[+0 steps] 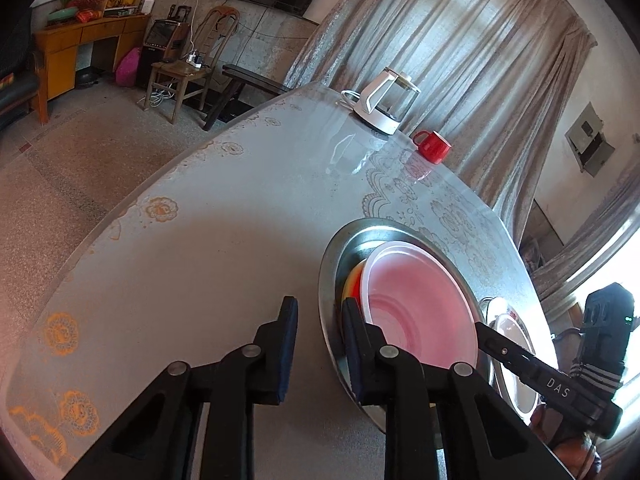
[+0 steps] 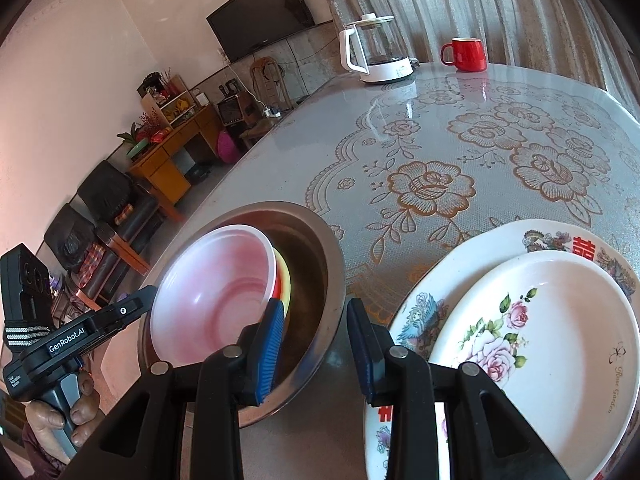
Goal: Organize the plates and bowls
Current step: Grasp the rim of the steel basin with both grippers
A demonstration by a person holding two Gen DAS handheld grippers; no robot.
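Right wrist view shows the pink bowl (image 2: 216,300) nested on a yellow bowl (image 2: 285,280) inside the steel basin (image 2: 320,248), leaning toward its left wall, likely so the bowls form one stack. Just beside the basin, near the surface's (image 2: 280,152) front edge, a small floral plate (image 2: 540,340) sits on the large patterned plate (image 2: 568,240). Both the right claw (image 2: 316,344) and left claw (image 1: 318,348) are spread and empty, hovering at the basin's rim; kettle (image 2: 374,50) and red mug (image 2: 464,54) stand at the far edge.
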